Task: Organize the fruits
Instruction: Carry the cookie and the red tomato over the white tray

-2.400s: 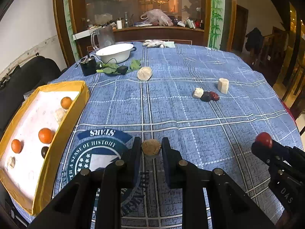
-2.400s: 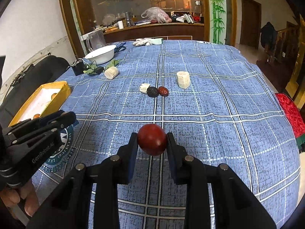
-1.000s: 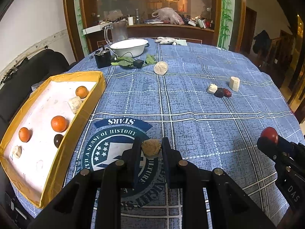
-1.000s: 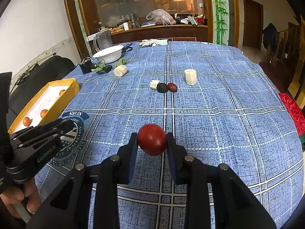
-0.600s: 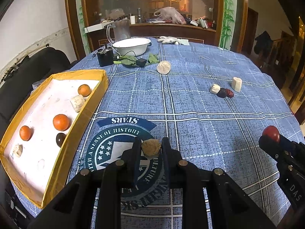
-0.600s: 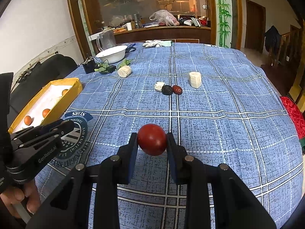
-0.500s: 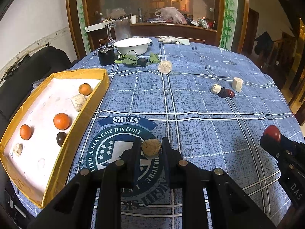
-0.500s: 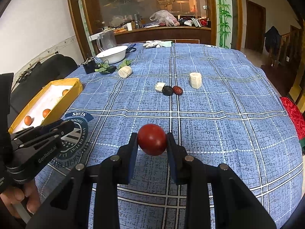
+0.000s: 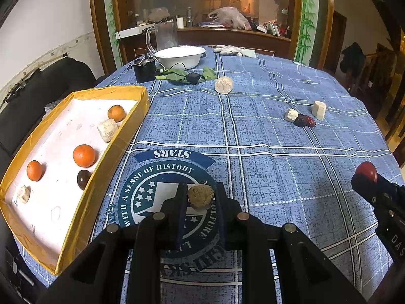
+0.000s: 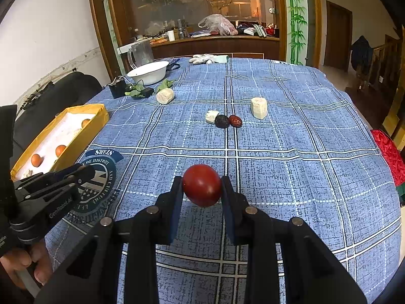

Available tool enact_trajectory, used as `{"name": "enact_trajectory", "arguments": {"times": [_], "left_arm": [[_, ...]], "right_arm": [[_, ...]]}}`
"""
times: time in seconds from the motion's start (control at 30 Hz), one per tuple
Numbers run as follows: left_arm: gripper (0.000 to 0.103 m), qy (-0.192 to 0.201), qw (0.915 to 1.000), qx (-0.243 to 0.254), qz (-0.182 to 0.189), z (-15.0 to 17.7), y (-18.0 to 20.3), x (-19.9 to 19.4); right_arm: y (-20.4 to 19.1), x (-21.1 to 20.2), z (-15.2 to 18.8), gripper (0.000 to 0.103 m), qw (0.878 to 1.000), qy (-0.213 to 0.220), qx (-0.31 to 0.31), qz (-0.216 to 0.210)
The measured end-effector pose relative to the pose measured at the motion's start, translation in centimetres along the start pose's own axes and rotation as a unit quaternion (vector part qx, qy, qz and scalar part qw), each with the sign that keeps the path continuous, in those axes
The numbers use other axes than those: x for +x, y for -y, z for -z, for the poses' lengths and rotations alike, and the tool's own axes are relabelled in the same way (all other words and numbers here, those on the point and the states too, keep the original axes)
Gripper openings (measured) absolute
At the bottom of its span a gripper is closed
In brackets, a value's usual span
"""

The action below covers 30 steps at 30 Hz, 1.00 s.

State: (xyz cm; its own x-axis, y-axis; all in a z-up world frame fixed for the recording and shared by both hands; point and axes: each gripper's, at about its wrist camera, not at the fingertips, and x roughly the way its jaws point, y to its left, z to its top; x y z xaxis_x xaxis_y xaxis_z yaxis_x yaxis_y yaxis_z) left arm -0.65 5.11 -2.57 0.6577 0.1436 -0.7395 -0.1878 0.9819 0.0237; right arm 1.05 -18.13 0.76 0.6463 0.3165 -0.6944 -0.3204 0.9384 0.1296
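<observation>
Risk lay in both grasps: our left gripper (image 9: 200, 196) clenched a rough tan fruit (image 9: 200, 196), perhaps crumbly, above the worktop (image 9: 265, 131), and our right gripper (image 10: 201, 186) pinched a smooth red fruit (image 10: 201, 185) that could slip before reaching the yellow tray (image 9: 119, 147).

Open cloth between grippers and yellow tray (image 9: 119, 147)
Tablecloth (image 9: 253, 177) bare mid-table; tray wall stands left; scattered fruit pieces (image 9: 301, 119) beyond; bowl (image 9: 179, 57) at the far edge.
</observation>
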Motion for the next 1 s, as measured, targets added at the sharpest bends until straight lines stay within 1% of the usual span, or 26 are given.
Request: {"name": "enact_trajectory", "arguments": {"times": [0.07,0.47,1.0], "left_arm": [[0.02,0.001,1.0,0.0,-0.001,0.0,0.0,-0.1],[0.02,0.0,1.0,-0.007,-0.004,0.0,-0.6,-0.2],[0.02,0.007,0.9996,-0.026,-0.01,-0.1,-2.7,-0.9]], "right_arm": [[0.0,0.0,0.0,0.031,1.0,0.001,-0.002,0.007],[0.3,0.0,-0.2,0.031,1.0,0.004,0.001,0.01],[-1.3,0.0,-0.5,0.031,1.0,0.004,-0.015,0.003]]}}
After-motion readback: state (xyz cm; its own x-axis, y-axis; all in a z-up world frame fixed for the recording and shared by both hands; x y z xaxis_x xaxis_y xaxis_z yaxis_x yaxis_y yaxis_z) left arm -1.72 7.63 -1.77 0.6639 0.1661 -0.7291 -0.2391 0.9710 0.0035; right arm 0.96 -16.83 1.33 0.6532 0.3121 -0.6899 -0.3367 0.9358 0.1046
